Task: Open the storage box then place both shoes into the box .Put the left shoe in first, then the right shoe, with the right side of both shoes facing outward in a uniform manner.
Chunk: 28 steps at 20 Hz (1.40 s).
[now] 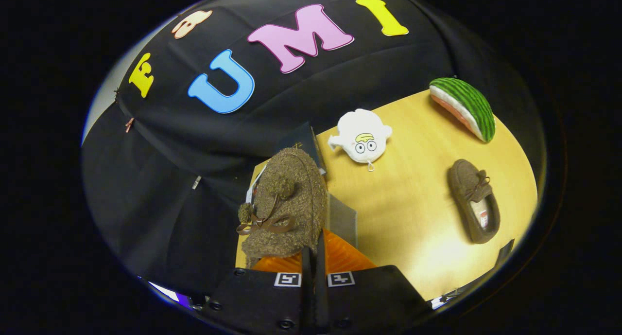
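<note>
I am holding one brown fuzzy shoe in my gripper, with the two fingers pressed nearly together on what looks like the rim of its heel, so the shoe is riding just ahead of the fingertips with its bow and pom-poms facing me. Behind and below it, the storage box is showing a grey wall and a dark raised panel that I take for its open lid, so I am judging the opening step done, though the shoe is hiding most of the box. I cannot tell whether the shoe is already hanging over the opening or just beside it. The other shoe is lying on the wooden table, well apart from the box, its opening turned up, so that half is still waiting. A white plush toy is sitting near the box's far side, and a watermelon slice toy is resting farther off. I am reckoning the task under halfway: first shoe in transit, second untouched.
</note>
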{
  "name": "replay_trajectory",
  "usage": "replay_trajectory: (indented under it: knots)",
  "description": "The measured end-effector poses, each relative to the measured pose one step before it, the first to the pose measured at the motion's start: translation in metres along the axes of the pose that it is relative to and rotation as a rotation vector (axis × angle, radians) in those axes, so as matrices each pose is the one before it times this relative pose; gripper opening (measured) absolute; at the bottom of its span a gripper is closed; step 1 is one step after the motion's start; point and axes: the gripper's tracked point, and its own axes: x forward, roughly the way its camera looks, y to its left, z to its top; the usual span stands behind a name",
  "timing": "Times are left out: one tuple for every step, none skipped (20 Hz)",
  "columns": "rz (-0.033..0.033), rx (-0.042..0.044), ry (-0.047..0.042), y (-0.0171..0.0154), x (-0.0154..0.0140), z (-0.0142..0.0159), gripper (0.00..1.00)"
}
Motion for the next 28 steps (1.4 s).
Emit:
replay_trajectory:
  knots:
    - [0.00723,0.00915,0.00747,0.00930,0.00700,-0.00442,0.05]
    - [0.00391,0.01307,0.01698,0.00754,0.00686,-0.00737,0.05]
    - [0.00871,0.00745,0.01688,0.00803,0.00854,-0.00695,0.05]
    - [0.00032,0.00256,0.01429,0.00701,0.00852,-0.00589,0.05]
    - [-0.00429,-0.00049,0.01376,0.00455,0.00799,-0.00658,0.05]
    - [-0.00312,-0.00698,0.01002,0.00500,0.00690,-0.00542,0.05]
    - [-0.00861,-0.00510,0.00969,0.00300,0.00697,-0.00633,0.05]
    - [-0.00153,-0.00897,0.01167,0.00320,0.00683,-0.00770,0.05]
    - [0.00083,-0.01228,0.00724,0.00302,0.00677,-0.00524,0.05]
    - [-0.01643,-0.00759,0.01294,-0.00186,0.00687,-0.00686,0.05]
    - [-0.02162,-0.00161,0.00938,-0.00378,0.00833,-0.00569,0.05]
    - [-0.01600,-0.00187,0.00828,-0.00415,0.00963,-0.00510,0.05]
    - [-0.01116,0.00299,0.00706,-0.00163,0.00719,-0.00428,0.05]
    - [-0.00733,0.00604,0.01170,-0.00099,0.00626,-0.00495,0.05]
    - [-0.00494,0.01165,0.01267,-0.00034,0.00575,-0.00402,0.05]
    - [-0.00283,0.00675,0.01324,0.00001,0.00564,-0.00315,0.05]
    - [-0.00713,0.00542,0.01256,-0.00016,0.00515,-0.00329,0.05]
    - [-0.00925,0.00078,0.00617,-0.00159,0.00404,-0.00174,0.05]
    - [-0.01127,0.00119,0.00322,-0.00094,0.00426,-0.00022,0.05]
    - [-0.00782,0.00081,0.00852,-0.00041,0.00270,-0.00186,0.05]
    - [-0.00426,0.00348,0.00755,0.00117,0.00297,-0.00182,0.05]
    - [0.00041,0.00076,0.00707,0.00096,0.00483,-0.00087,0.05]
    - [-0.00248,-0.00153,0.00696,0.00148,0.00313,-0.00177,0.05]
    - [0.01153,0.00571,0.00995,0.00295,0.00008,-0.00166,0.07]
    - [0.02371,0.01580,0.01735,0.00935,-0.00418,-0.00462,0.10]
    - [0.02741,0.00841,0.01074,0.00785,-0.00110,0.00066,0.40]
    - [0.02836,-0.00295,-0.00324,0.00925,-0.00656,-0.00496,0.70]
    - [0.00427,-0.00559,-0.00902,-0.00201,0.00231,0.00557,1.00]
